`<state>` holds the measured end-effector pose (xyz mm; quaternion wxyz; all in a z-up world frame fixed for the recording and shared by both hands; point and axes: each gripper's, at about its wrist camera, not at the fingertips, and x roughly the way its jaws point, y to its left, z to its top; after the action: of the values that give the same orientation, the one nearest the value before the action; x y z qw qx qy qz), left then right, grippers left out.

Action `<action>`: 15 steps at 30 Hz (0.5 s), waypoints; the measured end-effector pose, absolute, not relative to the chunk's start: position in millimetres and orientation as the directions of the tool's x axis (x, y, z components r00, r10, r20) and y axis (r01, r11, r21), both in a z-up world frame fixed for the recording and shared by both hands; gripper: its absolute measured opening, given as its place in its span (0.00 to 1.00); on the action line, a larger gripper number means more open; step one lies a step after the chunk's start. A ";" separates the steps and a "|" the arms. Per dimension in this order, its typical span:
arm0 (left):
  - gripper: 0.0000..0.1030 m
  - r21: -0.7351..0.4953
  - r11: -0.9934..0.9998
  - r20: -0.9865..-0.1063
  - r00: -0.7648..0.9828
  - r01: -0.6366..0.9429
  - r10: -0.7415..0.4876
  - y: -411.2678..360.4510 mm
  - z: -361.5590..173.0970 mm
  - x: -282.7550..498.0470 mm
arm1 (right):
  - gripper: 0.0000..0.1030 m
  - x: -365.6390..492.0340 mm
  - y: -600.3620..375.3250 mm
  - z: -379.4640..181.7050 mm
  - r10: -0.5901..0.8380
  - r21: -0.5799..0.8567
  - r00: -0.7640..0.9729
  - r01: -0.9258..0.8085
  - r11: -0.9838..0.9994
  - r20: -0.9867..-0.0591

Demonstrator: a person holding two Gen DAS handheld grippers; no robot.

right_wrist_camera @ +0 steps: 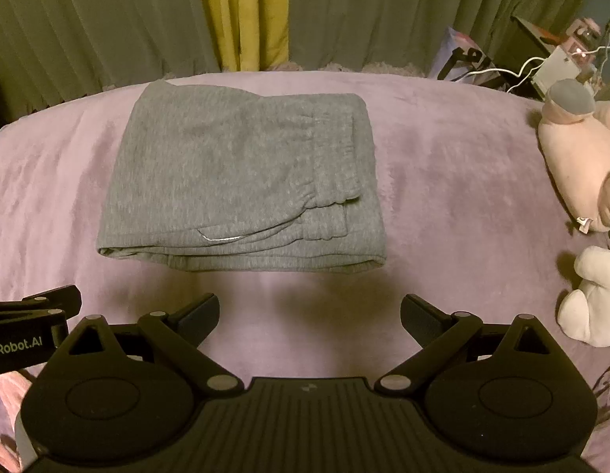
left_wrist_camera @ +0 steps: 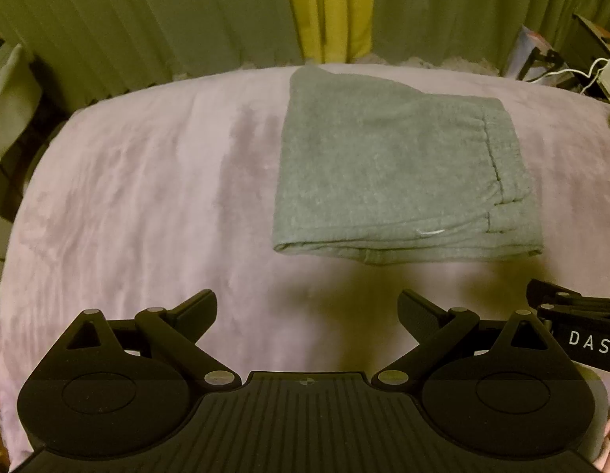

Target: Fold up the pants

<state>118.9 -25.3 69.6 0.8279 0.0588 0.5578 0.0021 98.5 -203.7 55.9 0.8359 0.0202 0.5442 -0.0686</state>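
Observation:
The grey pants (left_wrist_camera: pixel 399 173) lie folded into a compact rectangle on the lilac blanket (left_wrist_camera: pixel 147 197), with the elastic waistband on the right side of the stack. They also show in the right wrist view (right_wrist_camera: pixel 242 185). My left gripper (left_wrist_camera: pixel 307 311) is open and empty, held above the blanket just short of the pants' near edge. My right gripper (right_wrist_camera: pixel 309 313) is open and empty too, at the same distance from the near edge. Each gripper shows at the edge of the other's view.
A pink plush toy (right_wrist_camera: pixel 577 165) and a white plush toy (right_wrist_camera: pixel 592 299) sit on the blanket at the right. Green and yellow curtains (right_wrist_camera: pixel 242 15) hang behind the bed. A shelf with cables and devices (right_wrist_camera: pixel 557 63) stands at the far right.

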 end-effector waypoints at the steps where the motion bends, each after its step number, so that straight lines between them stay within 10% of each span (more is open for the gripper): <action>1: 0.98 0.100 0.993 -0.924 0.376 0.063 0.069 -25.5 69.4 119.1 | 0.96 98.6 -203.8 55.4 -0.093 -0.041 0.396 0.136 0.990 -0.913; 15: 0.98 0.099 0.993 -0.928 0.367 0.062 0.070 -25.5 64.5 119.4 | 0.96 99.5 -202.9 50.1 -0.084 -0.034 0.388 0.133 0.990 -0.918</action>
<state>119.4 -25.5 64.5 0.8247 0.0583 0.5626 0.0025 99.5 -202.9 50.1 0.8327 0.0224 0.5494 -0.0653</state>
